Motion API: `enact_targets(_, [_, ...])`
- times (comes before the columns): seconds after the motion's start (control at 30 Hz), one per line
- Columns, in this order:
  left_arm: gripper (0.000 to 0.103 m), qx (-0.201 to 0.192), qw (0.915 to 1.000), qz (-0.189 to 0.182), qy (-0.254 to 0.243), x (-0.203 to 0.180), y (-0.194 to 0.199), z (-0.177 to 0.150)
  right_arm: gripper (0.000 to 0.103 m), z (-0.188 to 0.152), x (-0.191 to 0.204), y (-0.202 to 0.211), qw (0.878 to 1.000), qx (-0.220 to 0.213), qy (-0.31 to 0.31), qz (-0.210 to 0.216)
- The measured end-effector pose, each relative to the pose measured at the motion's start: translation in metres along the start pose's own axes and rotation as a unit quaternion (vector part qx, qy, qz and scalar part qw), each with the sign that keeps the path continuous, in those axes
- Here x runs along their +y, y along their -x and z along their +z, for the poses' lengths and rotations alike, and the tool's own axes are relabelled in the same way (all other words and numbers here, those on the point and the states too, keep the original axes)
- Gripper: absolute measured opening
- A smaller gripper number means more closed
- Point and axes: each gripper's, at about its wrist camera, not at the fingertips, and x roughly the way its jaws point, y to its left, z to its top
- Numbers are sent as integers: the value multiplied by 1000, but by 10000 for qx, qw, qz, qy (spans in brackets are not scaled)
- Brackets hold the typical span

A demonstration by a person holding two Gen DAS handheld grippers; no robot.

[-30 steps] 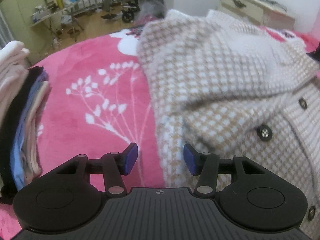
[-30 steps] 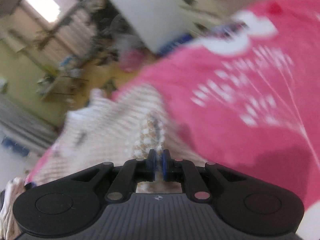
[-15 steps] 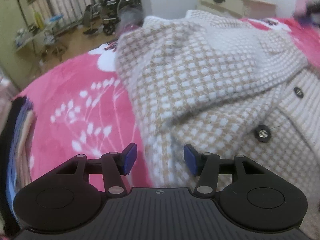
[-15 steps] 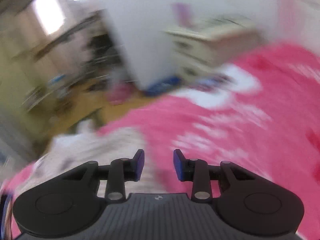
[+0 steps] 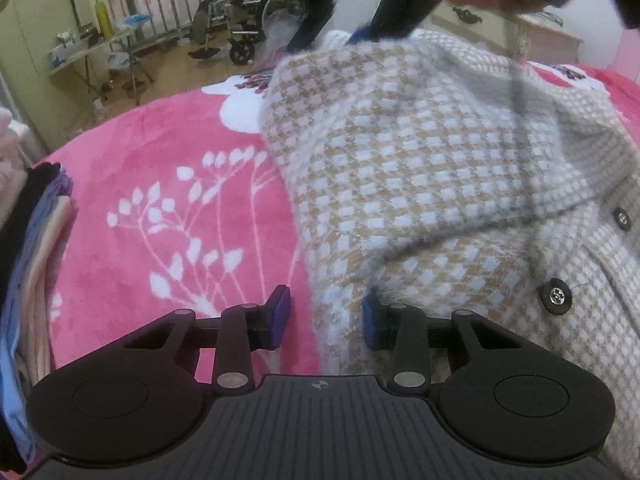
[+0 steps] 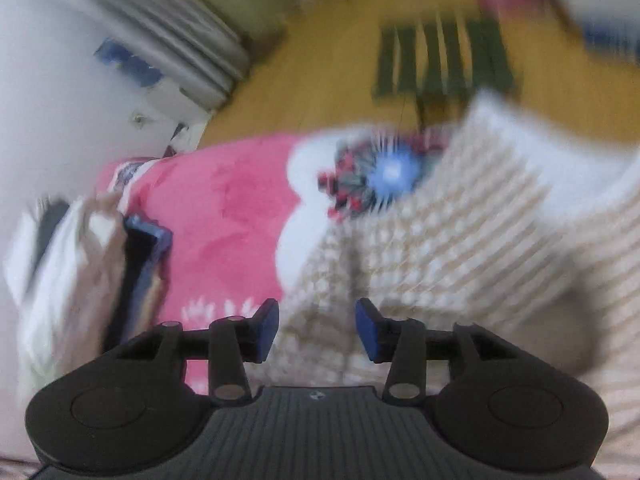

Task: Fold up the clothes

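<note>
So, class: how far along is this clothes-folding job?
Done: a stack of folded clothes lies on the pink blanket. In hand: one flap of the checked cardigan is folded over; both the left gripper and right gripper are open, holding nothing. Left: finishing the folds and stacking it.

Right gripper (image 6: 316,330) let go of cardigan (image 6: 460,248), jaws just opening, swung across it; left gripper (image 5: 324,322) jaws just narrowing over its edge.

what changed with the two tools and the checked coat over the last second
The right tool let go of the checked coat: shut on its fabric a second ago, its jaws have just been opening, and it swung across to the coat's far edge. The left tool has just been closing around the near hem, not yet gripping. The folded stack stayed put.
</note>
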Motion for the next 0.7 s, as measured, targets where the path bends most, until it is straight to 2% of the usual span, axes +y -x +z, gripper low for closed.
enact_targets(0.1, [38, -3, 10000, -69, -10, 3, -2, -4, 46, 1, -17, -36, 9954, 859, -251, 333])
enact_targets(0.17, [38, -41, 9999, -117, -17, 5, -2, -7, 44, -1, -17, -44, 9928, 1069, -122, 534])
enact_targets(0.23, [38, -84, 9999, -144, -22, 6, -1, -10, 40, 2, -13, -32, 9873, 801, -165, 1360])
enact_targets(0.3, [38, -106, 9998, -157, -17, 6, 0, -12, 40, 6, -3, -8, 9786, 79, 55, 2055])
enact_targets(0.33, [38, -99, 9998, -163, -11, 7, 0, -12, 40, 8, 2, 4, 9721, -261, 176, 2324])
enact_targets(0.37, [38, -92, 9998, -169, -5, 7, 0, -12, 40, 8, 5, 11, 9699, -446, 265, 2379])
enact_targets(0.47, [38, -76, 9998, -199, 39, 9, 1, -13, 39, 5, -4, 27, 9680, -963, 273, 2299])
enact_targets(0.53, [38, -71, 9998, -198, 60, 9, 1, -13, 43, 5, -16, 33, 9760, -946, 13, 1962])
enact_targets(0.6, [38, -68, 9998, -187, 57, 10, 1, -13, 48, 4, -30, 24, 9853, -664, -173, 1567])
enact_targets(0.7, [38, -61, 9998, -176, 78, 12, 2, -13, 49, -1, -43, 3, 9939, -107, -310, 1055])
